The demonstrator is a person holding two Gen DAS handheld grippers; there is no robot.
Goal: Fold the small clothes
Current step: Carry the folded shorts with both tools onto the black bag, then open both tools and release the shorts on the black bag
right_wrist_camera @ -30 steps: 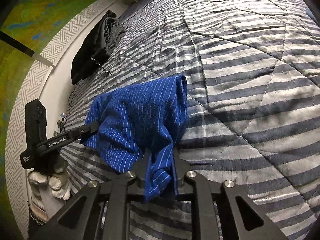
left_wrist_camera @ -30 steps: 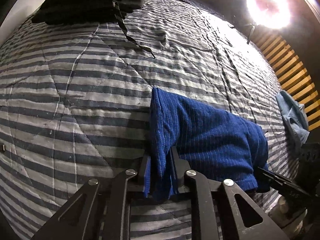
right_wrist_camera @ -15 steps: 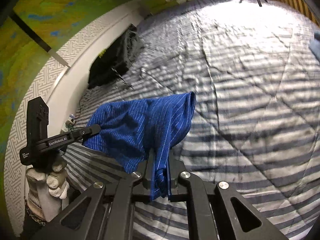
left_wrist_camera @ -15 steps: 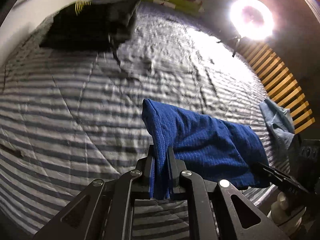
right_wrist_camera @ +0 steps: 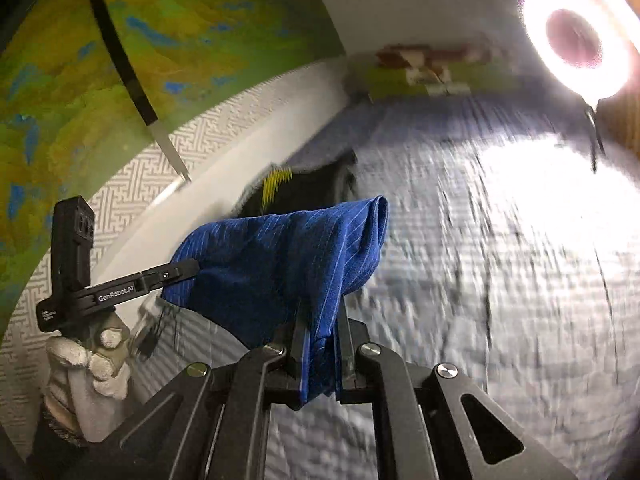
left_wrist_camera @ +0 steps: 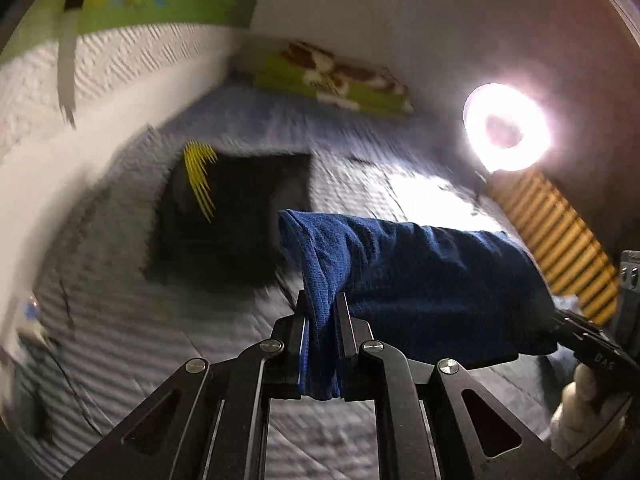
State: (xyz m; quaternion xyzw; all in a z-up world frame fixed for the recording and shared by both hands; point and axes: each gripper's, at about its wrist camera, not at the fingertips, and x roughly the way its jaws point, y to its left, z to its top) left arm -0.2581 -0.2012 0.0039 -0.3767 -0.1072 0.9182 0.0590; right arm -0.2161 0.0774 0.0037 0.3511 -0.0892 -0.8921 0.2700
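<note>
Blue striped garment [left_wrist_camera: 420, 280] now lifted higher off striped bed [right_wrist_camera: 500, 280], wall and ring light [right_wrist_camera: 576, 36] newly visible; left tongs [left_wrist_camera: 322, 312] and right tongs [right_wrist_camera: 322, 320] each remain clamped on garment corner.

Striped quilted bedspread [right_wrist_camera: 500, 280] fills the floor of view, white fret-patterned wall panel [right_wrist_camera: 132, 184] with green-yellow mural [right_wrist_camera: 60, 60] above it, ring light [right_wrist_camera: 576, 36] glaring at right, yellow slatted panel [left_wrist_camera: 560, 240] below it, green patterned pillow [left_wrist_camera: 336, 80] at far wall.
</note>
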